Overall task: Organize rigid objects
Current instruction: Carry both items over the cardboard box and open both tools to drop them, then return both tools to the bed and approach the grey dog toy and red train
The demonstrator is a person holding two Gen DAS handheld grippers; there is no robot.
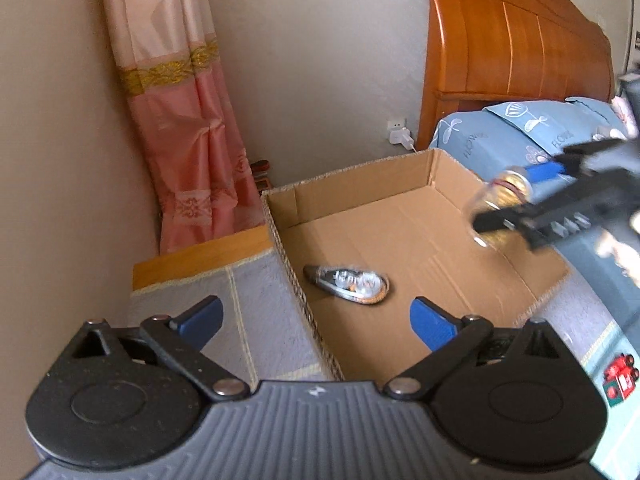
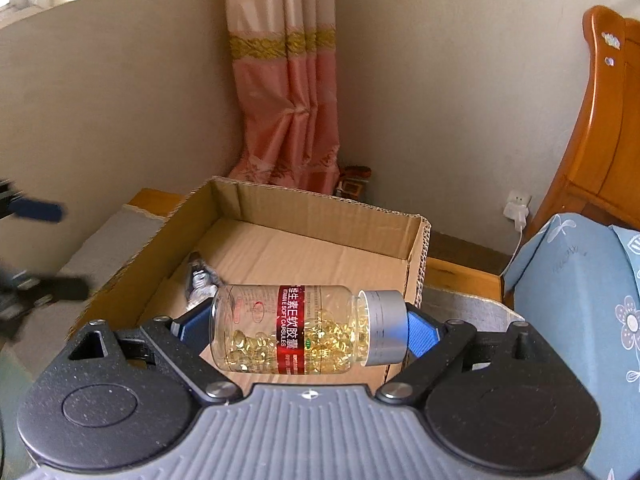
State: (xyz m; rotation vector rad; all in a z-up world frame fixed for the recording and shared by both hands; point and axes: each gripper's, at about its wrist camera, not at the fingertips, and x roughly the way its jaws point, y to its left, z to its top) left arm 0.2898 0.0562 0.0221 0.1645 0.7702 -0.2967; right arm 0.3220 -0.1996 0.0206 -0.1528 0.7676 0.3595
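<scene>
- Capsule bottle [image 2: 304,330]: one, clear plastic, red label band, silver cap, yellow softgels inside; I've got it lying sideways across my right gripper [image 2: 298,330], cap toward the right finger.
- Right fingers [image 2: 420,334]: spread wide but clamped on the bottle end to end, one blue pad on the cap, the other on the base; left pad mostly hidden behind the bottle.
- Bottle hangs in the air over the near edge of the cardboard box [image 2: 416,256]; in the left wrist view it's blurred at the right, above the box's right side [image 1: 502,196].
- Boxes: one, open top, flaps off, sitting on a grey mat [image 1: 264,308] on a wooden surface [image 1: 200,256].
- Inside the box: one silver, teardrop-shaped object [image 1: 348,284] on the floor near the left wall; shiny, hard to make out what it is. From the right wrist view only its tip shows behind the bottle.
- Left gripper [image 1: 316,320]: fingers wide apart, nothing between them, hovering over the near left corner of the box; silver object lies ahead of the fingers, not touching.
- Left gripper in the right wrist view: cut off at the left edge, blurred.
- Around: one pink curtain [image 1: 180,120], one wooden headboard [image 1: 520,40], blue bedding [image 1: 500,132], wall plug [image 1: 400,134].
</scene>
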